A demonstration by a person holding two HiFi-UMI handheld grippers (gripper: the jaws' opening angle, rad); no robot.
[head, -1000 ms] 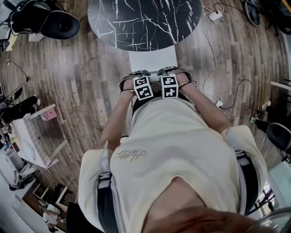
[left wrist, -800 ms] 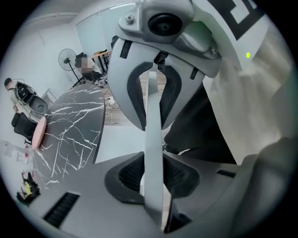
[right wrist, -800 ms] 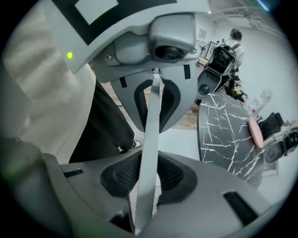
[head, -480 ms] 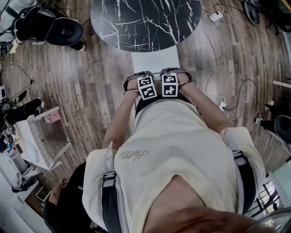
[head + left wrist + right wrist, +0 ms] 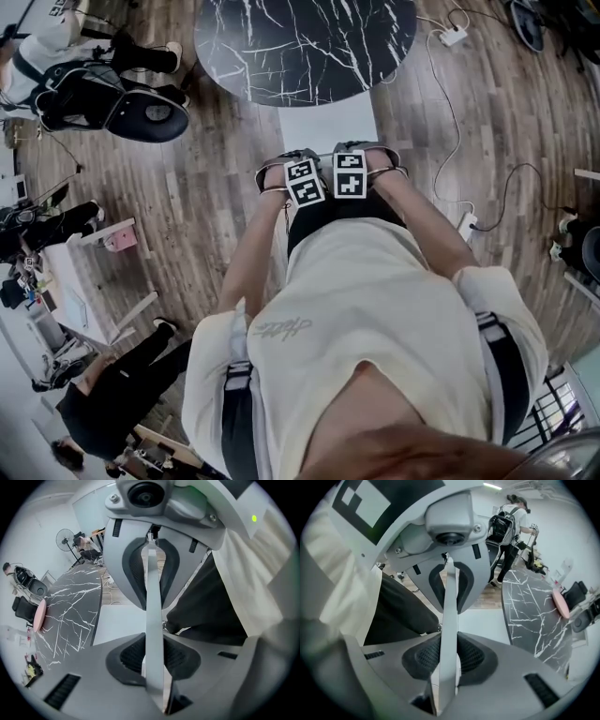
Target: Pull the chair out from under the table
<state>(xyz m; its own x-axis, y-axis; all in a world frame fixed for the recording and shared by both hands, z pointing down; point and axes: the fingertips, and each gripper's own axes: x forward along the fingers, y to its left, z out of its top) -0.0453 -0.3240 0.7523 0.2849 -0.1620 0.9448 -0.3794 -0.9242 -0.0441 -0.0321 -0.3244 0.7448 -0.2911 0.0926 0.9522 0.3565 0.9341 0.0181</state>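
**fig. both tongs set on the chair back, ready for the draw away from the bench**

the chair [image 5: 323,122] stands at the near edge of the round marbled bench [image 5: 305,42]. its white seat shows just outside that edge, and its back is on the side away from the bench, close against your body. the left tongs [image 5: 152,620] and right tongs [image 5: 447,634] have just been closing. each now clamps the thin top edge of the chair back, the two side by side. both gripper views show the pale panel pinched between the ribbed pads [image 5: 131,653].

the step in hand is judged to be the pull itself.

- **direction:** draw straight away from the bench, moving both hands at the same rate so the chair does not slew.
- **grip:** the hold is on a narrow edge, so pull level rather than upward, or the panel may slip out of the pads.
- **footing:** step back with your feet, since there is little room between you and the chair.
- **surroundings:** a cable [image 5: 450,112] trails over the floor beside the bench, and a person [image 5: 122,394] is further from the bench than you are, so check both before backing.
- **finish:** stop once the seat is well clear of the bench edge.
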